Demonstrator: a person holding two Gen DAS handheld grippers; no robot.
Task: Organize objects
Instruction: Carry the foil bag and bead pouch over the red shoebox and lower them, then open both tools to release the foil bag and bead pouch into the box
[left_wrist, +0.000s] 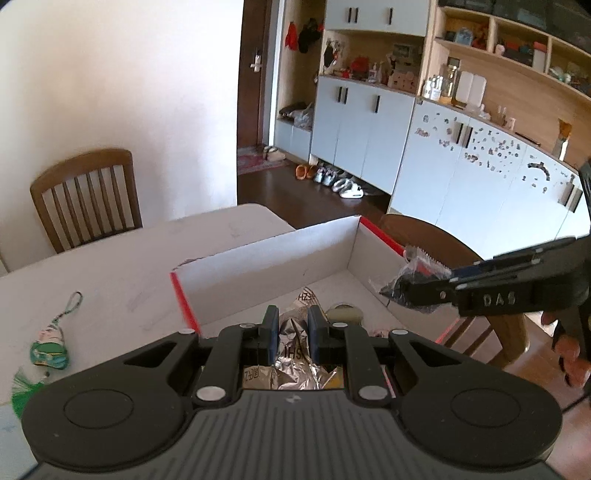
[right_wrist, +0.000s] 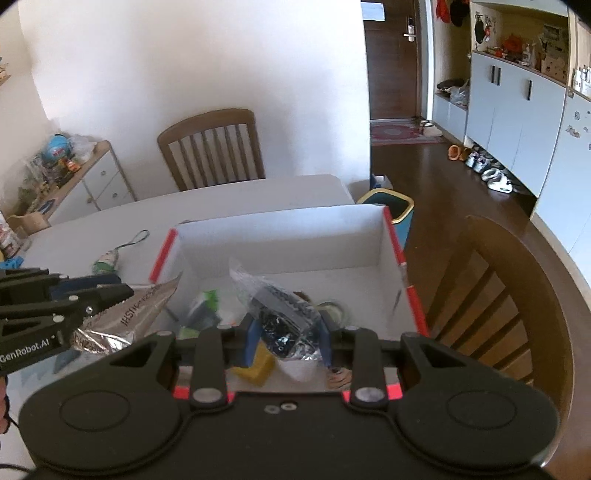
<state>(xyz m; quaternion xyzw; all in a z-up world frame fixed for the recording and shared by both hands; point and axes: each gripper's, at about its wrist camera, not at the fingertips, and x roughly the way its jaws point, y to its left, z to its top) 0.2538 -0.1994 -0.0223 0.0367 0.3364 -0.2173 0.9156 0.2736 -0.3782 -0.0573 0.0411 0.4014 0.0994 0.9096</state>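
Red-edged box (right_wrist: 391, 236): left gripper (left_wrist: 291, 325) pinches foil packet (left_wrist: 295, 369), right gripper (right_wrist: 288, 332) clamps clear bag (right_wrist: 280, 310).

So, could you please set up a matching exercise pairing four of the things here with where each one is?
Things:
1. foil pouch
2. clear bag
3. keychain
4. yellow item

Places:
A. lying on the table, left of the box
B. lying inside the box, near its front wall
C. held by the left gripper at the box's left side
D. held by the right gripper over the box

Pairs: 1-C, 2-D, 3-A, 4-B
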